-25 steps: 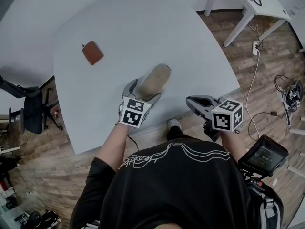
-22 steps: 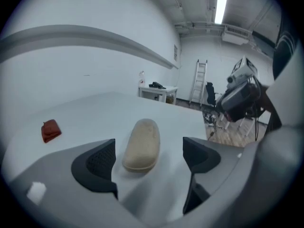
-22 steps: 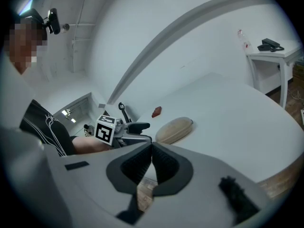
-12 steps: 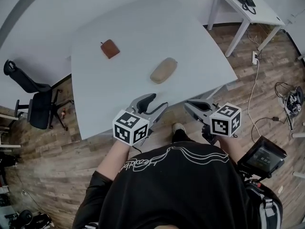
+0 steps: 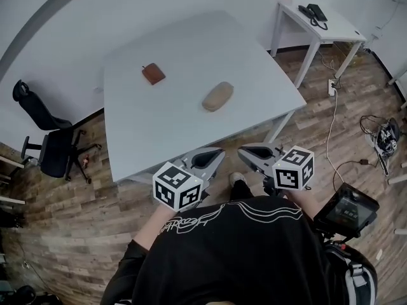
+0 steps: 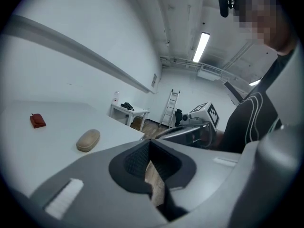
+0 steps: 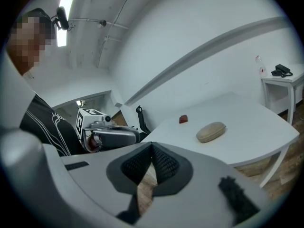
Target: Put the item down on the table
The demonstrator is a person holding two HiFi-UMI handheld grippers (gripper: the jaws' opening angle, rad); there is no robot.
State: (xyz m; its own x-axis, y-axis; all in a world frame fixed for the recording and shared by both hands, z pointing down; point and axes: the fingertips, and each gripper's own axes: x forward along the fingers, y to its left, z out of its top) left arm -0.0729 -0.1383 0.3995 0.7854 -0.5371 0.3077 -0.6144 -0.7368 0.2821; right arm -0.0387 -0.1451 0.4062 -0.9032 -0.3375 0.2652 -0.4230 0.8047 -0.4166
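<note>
Both grippers sit tucked in by the person's black shirt (image 5: 241,246), off the near edge of the table (image 5: 159,138) and over the wood floor (image 5: 82,215), with the bare left forearm (image 5: 154,220) bent in tight to the torso. The left gripper (image 5: 215,153) points to about 1 o'clock, its jaws closing down pad to pad with nothing between them (image 6: 149,145). The right gripper (image 5: 245,150) points to about 10 o'clock, jaws together and empty too (image 7: 152,150). The two tips are near each other but apart, and the marker cubes ride at the back by the hands. The item, a tan oblong case (image 5: 217,96), lies flat on the table at about 12 o'clock from both grippers, well apart from them and touched by neither; the gripper views show it too (image 6: 88,140) (image 7: 211,131). A red-brown wallet (image 5: 152,74) lies further up the table at 10 o'clock from the case, apart from it. A black office chair (image 5: 48,146) stands off the table's left edge at 9 o'clock. A small white side table (image 5: 337,30) with a phone on it stands far off at 1 o'clock
</note>
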